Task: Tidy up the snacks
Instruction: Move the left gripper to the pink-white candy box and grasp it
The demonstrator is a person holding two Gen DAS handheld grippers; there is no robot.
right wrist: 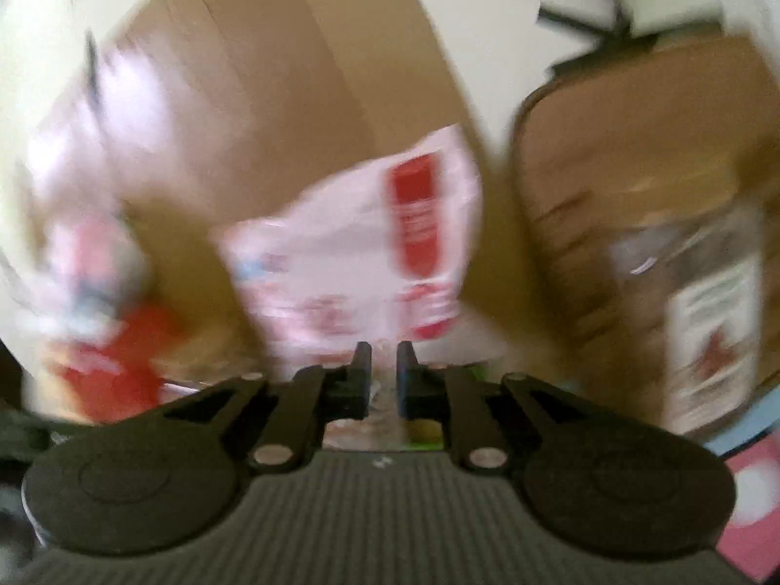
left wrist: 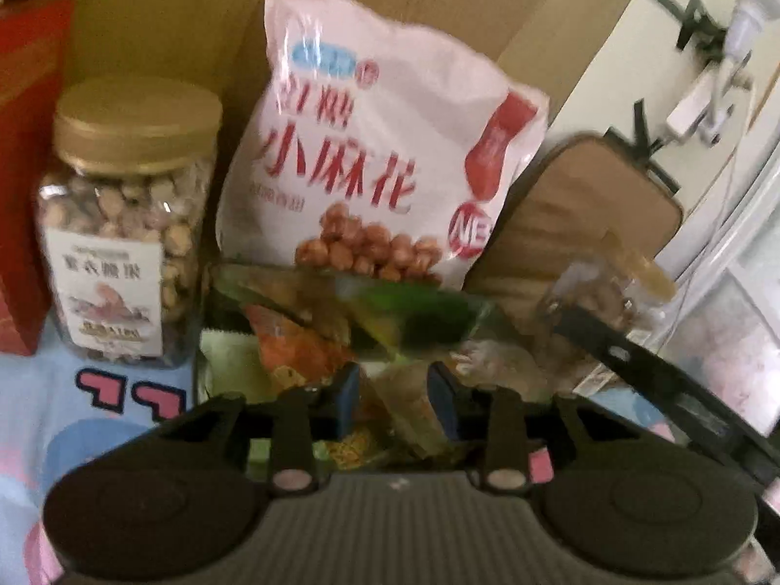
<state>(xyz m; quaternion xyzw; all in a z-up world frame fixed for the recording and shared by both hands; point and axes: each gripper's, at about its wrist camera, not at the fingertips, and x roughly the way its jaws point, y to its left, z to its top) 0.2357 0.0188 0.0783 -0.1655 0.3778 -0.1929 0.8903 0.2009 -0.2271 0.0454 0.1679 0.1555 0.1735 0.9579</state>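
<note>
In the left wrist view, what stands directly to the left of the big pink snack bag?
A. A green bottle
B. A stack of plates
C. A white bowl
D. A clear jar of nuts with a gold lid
D: a clear jar with a gold screw lid, full of nuts, stands upright left of the pink snack bag.

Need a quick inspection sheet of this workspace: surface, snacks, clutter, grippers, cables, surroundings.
Surface: blue cloth with pink shapes.
Job's things: nut jar with gold lid, upright; pink snack bag leaning on the cardboard box; clear bin of small packets; second jar, blurred.
Clutter: red box at left; tan pad.
Grippers: left gripper slightly open over the bin, grip unclear; right gripper narrowly open, nothing clearly between fingers.
Cables: thin wire at right.
Surroundings: white wall; right view heavily blurred.
</note>
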